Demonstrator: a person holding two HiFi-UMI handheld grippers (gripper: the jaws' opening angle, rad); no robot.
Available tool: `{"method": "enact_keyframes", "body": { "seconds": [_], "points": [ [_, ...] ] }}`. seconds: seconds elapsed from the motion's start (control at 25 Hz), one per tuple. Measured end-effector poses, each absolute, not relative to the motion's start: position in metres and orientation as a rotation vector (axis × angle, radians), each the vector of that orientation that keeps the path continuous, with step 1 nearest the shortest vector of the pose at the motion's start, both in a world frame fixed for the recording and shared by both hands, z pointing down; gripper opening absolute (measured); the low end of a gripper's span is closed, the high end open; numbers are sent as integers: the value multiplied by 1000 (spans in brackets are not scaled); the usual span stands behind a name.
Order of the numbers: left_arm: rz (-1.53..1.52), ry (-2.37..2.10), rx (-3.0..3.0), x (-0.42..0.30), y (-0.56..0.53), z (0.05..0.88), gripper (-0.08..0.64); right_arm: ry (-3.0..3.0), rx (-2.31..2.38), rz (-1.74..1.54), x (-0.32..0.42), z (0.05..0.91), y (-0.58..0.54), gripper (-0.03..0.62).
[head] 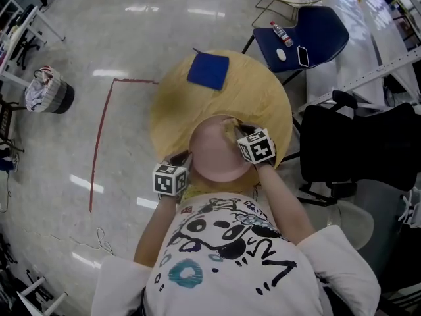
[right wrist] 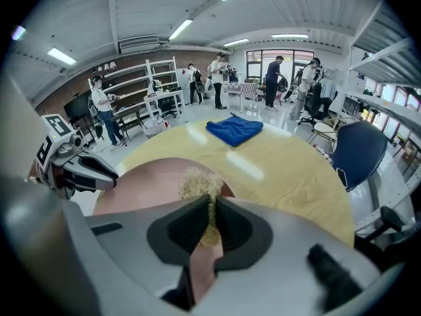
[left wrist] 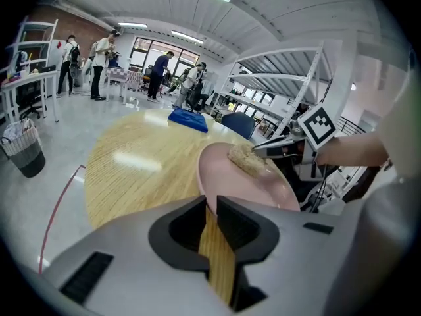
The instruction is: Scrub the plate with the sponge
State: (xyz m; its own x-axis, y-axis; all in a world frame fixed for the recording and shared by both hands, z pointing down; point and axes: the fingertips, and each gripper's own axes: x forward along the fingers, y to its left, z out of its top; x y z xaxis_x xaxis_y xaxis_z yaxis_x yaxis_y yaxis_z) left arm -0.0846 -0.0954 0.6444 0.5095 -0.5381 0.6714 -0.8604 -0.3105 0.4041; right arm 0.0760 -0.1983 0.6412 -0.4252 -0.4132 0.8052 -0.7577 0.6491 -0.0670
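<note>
We stand at a round wooden bench (head: 263, 104), and a dark blue chair (head: 322, 31) stands just beyond its far right edge. A pink plate (head: 214, 153) sits at the bench's near edge, partly past the rim on our side. We cannot tell whether it rests on the wood or is lifted a little. A folded blue cloth (head: 208, 70) lies on the far part of the bench, well apart from the plate.

Our left hand-held gripper (left wrist: 212, 208) comes at the plate from the near left. In the left gripper view its jaws are pressed together on the plate's rim, and the pink edge runs into the narrow slit between them. Our right hand-held gripper (right wrist: 212, 206) reaches over the plate from the right. In the right gripper view its jaws pinch a coarse tan sponge (right wrist: 199, 183), whose frayed end sticks out past the jaw tips. The sponge touches the plate's inner face near the far right rim, across the plate from the left jaws.
</note>
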Motion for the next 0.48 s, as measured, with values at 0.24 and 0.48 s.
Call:
{"method": "enact_keyframes", "body": {
  "seconds": [0.24,0.48],
  "points": [
    [527,-1179,1976,-84,-96,644,60,-2046,954,553,101,638,-186,46],
    [517,-1198,1960,-86,-96,644,58,-2033,976,584,117,636,-169,46]
  ]
}}
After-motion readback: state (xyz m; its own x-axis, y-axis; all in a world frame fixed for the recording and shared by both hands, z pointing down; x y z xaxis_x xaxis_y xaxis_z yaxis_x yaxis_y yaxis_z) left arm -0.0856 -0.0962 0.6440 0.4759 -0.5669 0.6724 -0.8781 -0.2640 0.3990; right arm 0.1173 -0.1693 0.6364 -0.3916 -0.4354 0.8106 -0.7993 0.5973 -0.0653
